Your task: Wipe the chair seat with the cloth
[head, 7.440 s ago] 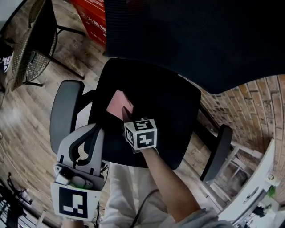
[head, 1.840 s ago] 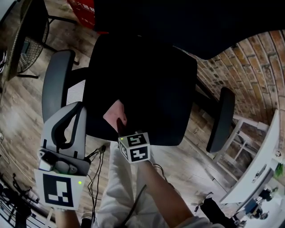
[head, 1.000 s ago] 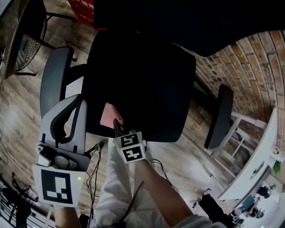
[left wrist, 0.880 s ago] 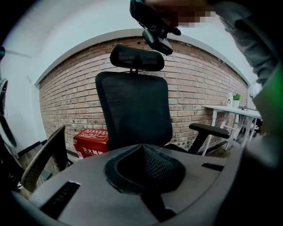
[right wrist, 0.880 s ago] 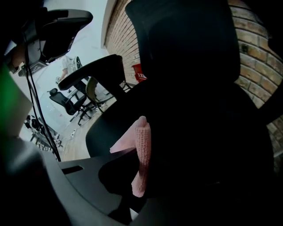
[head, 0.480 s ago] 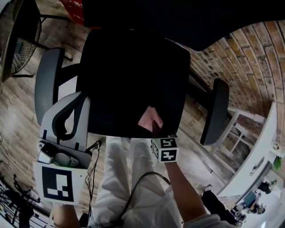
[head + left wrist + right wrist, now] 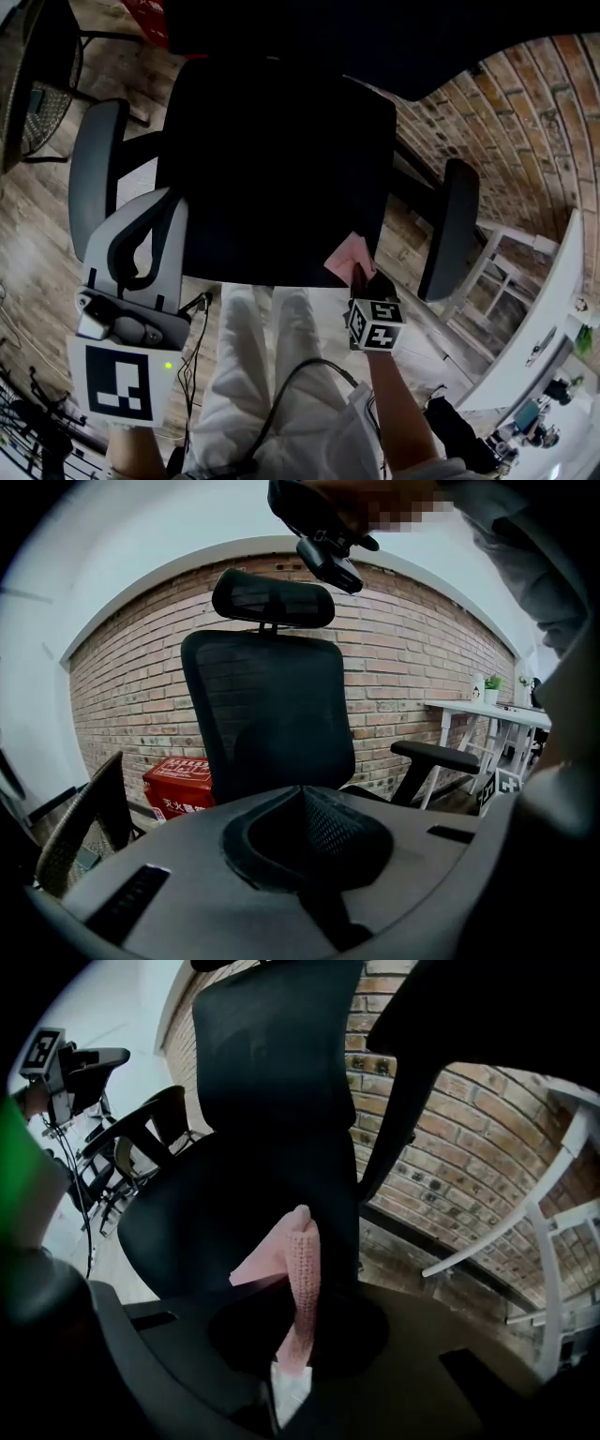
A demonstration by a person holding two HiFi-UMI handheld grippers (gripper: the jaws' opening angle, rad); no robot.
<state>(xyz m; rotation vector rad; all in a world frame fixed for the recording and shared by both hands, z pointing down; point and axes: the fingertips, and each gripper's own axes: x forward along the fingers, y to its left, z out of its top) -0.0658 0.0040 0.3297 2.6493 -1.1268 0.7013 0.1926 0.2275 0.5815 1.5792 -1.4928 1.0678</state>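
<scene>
The black chair seat (image 7: 272, 169) fills the middle of the head view. A pink cloth (image 7: 347, 255) lies over the seat's front right corner, pinched in my right gripper (image 7: 357, 273), whose marker cube sits just in front of the seat edge. In the right gripper view the cloth (image 7: 302, 1269) stands up as a knitted fold between the shut jaws, with the seat (image 7: 216, 1213) behind it. My left gripper (image 7: 164, 202) hangs off the seat's front left corner, beside the left armrest. In its own view the left gripper (image 7: 302, 794) has its jaws together and holds nothing.
The grey left armrest (image 7: 89, 169) and the dark right armrest (image 7: 445, 230) flank the seat. The person's white trousers (image 7: 272, 375) are just in front. A red box (image 7: 183, 782), a wicker chair (image 7: 37, 84), a brick wall and a white desk (image 7: 544, 319) surround the chair.
Over the last second my right gripper has dragged the cloth along the seat's front edge, from the left side to the right corner. The left gripper has barely moved.
</scene>
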